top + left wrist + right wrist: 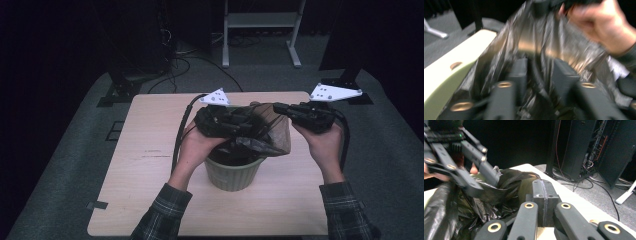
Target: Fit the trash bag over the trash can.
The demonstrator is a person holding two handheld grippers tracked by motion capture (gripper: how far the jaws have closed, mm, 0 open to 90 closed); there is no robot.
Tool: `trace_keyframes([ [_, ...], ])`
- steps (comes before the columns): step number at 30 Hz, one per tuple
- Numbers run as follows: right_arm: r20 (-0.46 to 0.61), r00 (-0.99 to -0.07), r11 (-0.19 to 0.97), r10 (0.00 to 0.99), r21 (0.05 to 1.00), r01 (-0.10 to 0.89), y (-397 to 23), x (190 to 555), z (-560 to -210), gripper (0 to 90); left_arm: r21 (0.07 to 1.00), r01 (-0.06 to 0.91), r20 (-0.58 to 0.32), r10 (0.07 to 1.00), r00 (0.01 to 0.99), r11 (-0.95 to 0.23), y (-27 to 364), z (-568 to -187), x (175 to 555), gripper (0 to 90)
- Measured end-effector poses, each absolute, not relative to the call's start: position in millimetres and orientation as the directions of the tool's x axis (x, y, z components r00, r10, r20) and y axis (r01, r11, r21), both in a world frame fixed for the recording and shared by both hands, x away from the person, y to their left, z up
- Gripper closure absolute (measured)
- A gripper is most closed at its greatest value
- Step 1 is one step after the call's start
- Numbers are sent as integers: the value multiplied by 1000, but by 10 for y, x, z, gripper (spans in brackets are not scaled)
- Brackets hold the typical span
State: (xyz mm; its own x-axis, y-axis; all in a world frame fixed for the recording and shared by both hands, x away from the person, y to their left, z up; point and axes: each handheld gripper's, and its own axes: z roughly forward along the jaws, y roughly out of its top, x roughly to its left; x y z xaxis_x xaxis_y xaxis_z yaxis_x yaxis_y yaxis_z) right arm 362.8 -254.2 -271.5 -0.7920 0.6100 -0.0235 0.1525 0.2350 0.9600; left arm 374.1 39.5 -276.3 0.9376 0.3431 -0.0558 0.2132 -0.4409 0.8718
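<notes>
Tongs first: seen from the high view, the left tongs point(235, 122) are buried in the folds of a black bin bag point(265, 135) above a pale green ribbed bin point(234, 175), which stands near the middle of the desk point(150, 165). The right tongs point(280, 107) reach in from the other side and hold the bag's far edge up. The bag is partly inside the bin, but its mouth is bunched and lifted rather than folded over the rim, so I judge the lining job roughly half done: spreading and cuffing remain.

From the left gripper view, the left tongs point(540, 72) stand somewhat apart with shiny, crinkled bag film point(536, 45) between and around them; blur hides whether the pads press on it. The bin's rim point(461, 62) runs along the left.

From the right gripper view, the right tongs point(544, 195) are pressed together, seemingly on a thin fold of film. The bag point(499, 187) looks thin, glossy and heavily creased.
</notes>
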Motion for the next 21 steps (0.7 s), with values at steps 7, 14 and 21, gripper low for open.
trace_keyframes([
  [7,-27,-778,235,628,959,156,-2638,3602,-2747,900,887,257,-93,396,914,-383,750,-2800,3738,897],
  [14,-22,-751,230,660,958,174,-2789,3562,-2807,900,919,289,-144,454,880,-270,1348,-2766,3666,897],
  [21,-11,-725,212,689,959,188,-2933,3528,-2829,900,932,312,-175,524,834,-185,1878,-2737,3621,896],
])
